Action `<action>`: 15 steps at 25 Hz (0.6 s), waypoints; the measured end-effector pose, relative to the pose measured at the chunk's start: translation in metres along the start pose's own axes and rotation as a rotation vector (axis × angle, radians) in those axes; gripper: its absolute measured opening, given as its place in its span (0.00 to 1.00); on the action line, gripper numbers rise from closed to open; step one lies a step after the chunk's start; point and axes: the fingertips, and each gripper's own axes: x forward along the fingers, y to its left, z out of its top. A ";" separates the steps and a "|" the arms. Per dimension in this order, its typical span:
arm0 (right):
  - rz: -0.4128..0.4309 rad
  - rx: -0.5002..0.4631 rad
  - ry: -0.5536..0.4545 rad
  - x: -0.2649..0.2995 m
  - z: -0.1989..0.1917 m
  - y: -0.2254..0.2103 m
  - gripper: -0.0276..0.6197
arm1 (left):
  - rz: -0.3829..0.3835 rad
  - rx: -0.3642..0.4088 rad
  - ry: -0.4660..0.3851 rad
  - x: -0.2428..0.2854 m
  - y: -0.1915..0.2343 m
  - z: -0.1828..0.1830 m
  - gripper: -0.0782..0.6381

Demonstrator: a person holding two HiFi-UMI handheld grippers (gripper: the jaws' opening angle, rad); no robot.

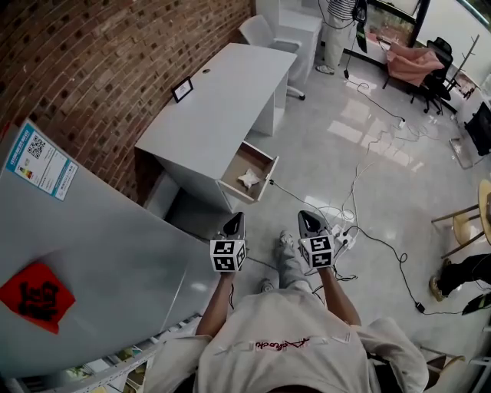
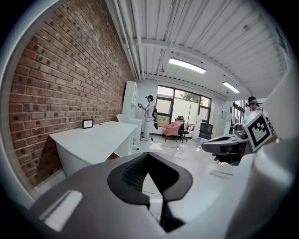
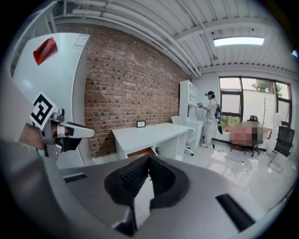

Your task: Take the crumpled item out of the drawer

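A white crumpled item (image 1: 249, 178) lies in the open drawer (image 1: 266, 181) of a white desk (image 1: 215, 100), ahead of me in the head view. My left gripper (image 1: 235, 219) and right gripper (image 1: 308, 217) are held side by side over the floor, short of the drawer, both pointing towards it. Each is shut with nothing between its jaws. In the left gripper view the left gripper (image 2: 148, 156) faces the desk (image 2: 93, 140). The right gripper view shows the right gripper (image 3: 148, 158) aimed at the drawer (image 3: 140, 152).
A tall grey cabinet (image 1: 84, 253) with a red paper stands close on my left. Cables (image 1: 360, 222) and a power strip (image 1: 343, 238) lie on the floor to the right. A small picture frame (image 1: 182, 90) stands on the desk. A person (image 1: 335, 23) is far off.
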 end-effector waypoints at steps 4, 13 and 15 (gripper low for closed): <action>0.014 -0.006 0.000 0.017 0.005 -0.007 0.06 | 0.007 -0.004 0.002 0.017 0.007 0.002 0.12; 0.021 0.002 -0.007 0.077 0.025 -0.058 0.06 | 0.008 0.011 -0.001 0.094 0.022 0.036 0.12; 0.024 0.002 -0.012 0.092 0.034 -0.074 0.06 | 0.013 0.016 -0.012 0.114 0.024 0.051 0.12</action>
